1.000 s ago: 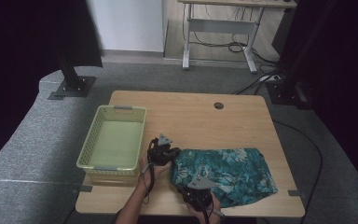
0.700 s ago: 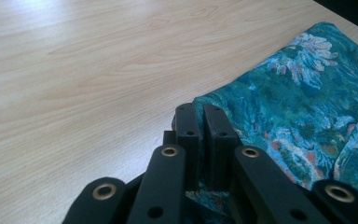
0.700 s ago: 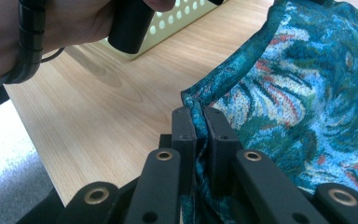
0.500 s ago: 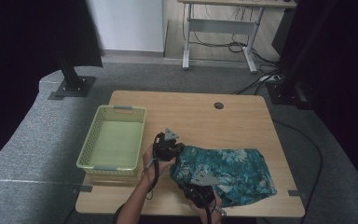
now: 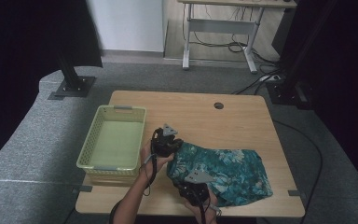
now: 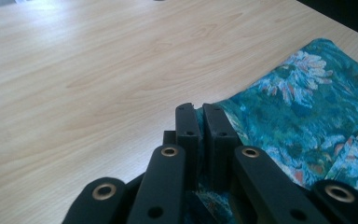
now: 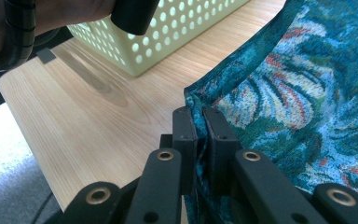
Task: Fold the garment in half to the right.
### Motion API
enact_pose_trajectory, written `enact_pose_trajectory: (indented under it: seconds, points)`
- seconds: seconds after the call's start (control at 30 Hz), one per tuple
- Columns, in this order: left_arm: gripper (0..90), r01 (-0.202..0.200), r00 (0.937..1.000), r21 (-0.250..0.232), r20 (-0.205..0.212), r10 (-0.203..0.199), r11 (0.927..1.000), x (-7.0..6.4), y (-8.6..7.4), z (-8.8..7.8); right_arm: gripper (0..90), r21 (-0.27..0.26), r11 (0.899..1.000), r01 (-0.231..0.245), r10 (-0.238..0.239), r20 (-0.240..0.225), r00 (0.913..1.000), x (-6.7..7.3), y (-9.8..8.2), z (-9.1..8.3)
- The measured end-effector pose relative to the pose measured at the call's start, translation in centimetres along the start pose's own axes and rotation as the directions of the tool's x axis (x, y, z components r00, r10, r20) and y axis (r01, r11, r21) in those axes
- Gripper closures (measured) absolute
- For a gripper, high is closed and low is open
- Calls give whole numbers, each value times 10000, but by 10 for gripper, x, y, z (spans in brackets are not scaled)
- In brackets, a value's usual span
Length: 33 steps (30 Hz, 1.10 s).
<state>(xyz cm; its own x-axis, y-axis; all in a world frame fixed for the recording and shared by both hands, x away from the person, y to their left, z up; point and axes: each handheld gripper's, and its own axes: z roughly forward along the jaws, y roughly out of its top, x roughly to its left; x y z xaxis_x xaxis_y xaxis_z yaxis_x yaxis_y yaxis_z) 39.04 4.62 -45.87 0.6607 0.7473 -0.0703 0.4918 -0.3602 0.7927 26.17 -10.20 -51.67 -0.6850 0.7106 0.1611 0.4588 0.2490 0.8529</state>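
A teal cloth with a flower print (image 5: 223, 170) lies on the right half of the wooden table (image 5: 191, 116). My left gripper (image 5: 170, 142) is shut on the cloth's far left corner (image 6: 242, 116), lifted a little off the table. My right gripper (image 5: 193, 186) is shut on the cloth's near left corner (image 7: 200, 100) by the table's front edge. In each gripper view the fabric edge is pinched between the two black jaws, as seen at the left gripper (image 6: 199, 112) and the right gripper (image 7: 196, 116).
A pale yellow-green perforated basket (image 5: 114, 140) stands empty on the table's left side, and its wall (image 7: 168, 28) is close to my right gripper. A round cable hole (image 5: 218, 106) is in the far part of the tabletop. A desk frame (image 5: 219, 28) stands on the floor behind.
Both grippers have drawn the cloth's left edge to the right and up, so the left part now folds over toward the middle. The left gripper moved right, away from the basket.
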Motion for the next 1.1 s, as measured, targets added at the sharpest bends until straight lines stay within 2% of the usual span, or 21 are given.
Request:
enact_pose_trajectory:
  seconds: [0.2, 0.43, 0.53, 0.77, 0.93, 1.1]
  points:
    - [860, 52, 10000, -57, -11, -52, 10000, 6, -2, -5, 832, -139, 9998, -116, 116, 43, 9999, 6, 9, 4]
    - [860, 230, 9997, -21, 64, -230, 9997, 12, -9, -6, 832, 170, 9998, -70, 69, 81, 9999, 10, 4, 10]
    - [860, 228, 9997, -89, 42, -228, 9997, 15, -4, -11, 838, 274, 9996, 21, -22, 21, 10000, 10, 10, 11]
    - [860, 158, 9999, -438, 68, -155, 9989, 16, 9, -24, 839, 58, 9999, 155, -154, -121, 9998, 14, 36, 6]
    - [860, 177, 9998, -408, 97, -173, 9990, 16, 5, -25, 839, 175, 9996, 225, -221, -195, 9996, 19, 38, 10]
    - [860, 228, 9997, -342, -13, -229, 9992, 21, 7, -26, 840, 139, 9999, 2, 2, -319, 9995, 18, 41, 14]
